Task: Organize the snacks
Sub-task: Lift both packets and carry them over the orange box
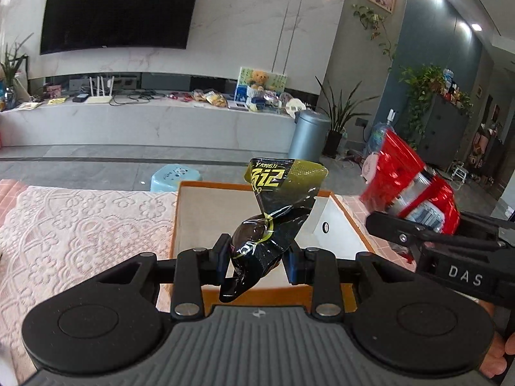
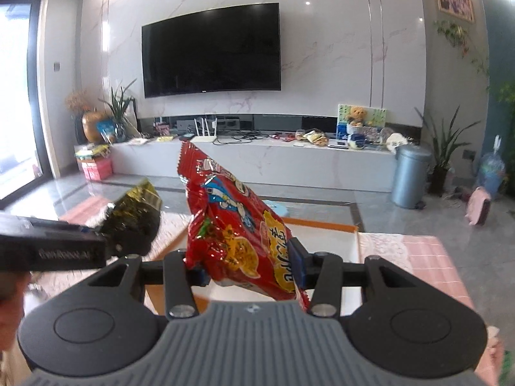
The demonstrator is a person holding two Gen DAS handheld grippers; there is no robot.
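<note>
Together we hold two snacks up over the table. Our left gripper [image 1: 256, 259] is clamped on a black snack packet [image 1: 257, 244] with yellow lettering; its pads press the bulging lower part from both sides, and the twisted neck and flared top stand up above the fingers, leaning a little to the gripper's right. Just beyond and below this gripper sits an open orange-rimmed box [image 1: 351, 222] with a white inside, resting on a pink lace tablecloth [image 1: 80, 225] that spreads off to the gripper's left.

Our right gripper [image 2: 249, 268] is clenched on a red snack bag [image 2: 238, 231] printed with cartoon figures and yellow characters. The blue-padded fingers [image 2: 297, 262] pinch its lower end, and the bag rises ahead of the gripper, tilted to its left, with the crimped top edge highest. From the left wrist view the same red bag shows off to the right, level with the black packet and apart from it; from the right wrist view the black packet shows to the left, blurred. The box lies below and ahead of the right gripper too, partly hidden by the bag.
</note>
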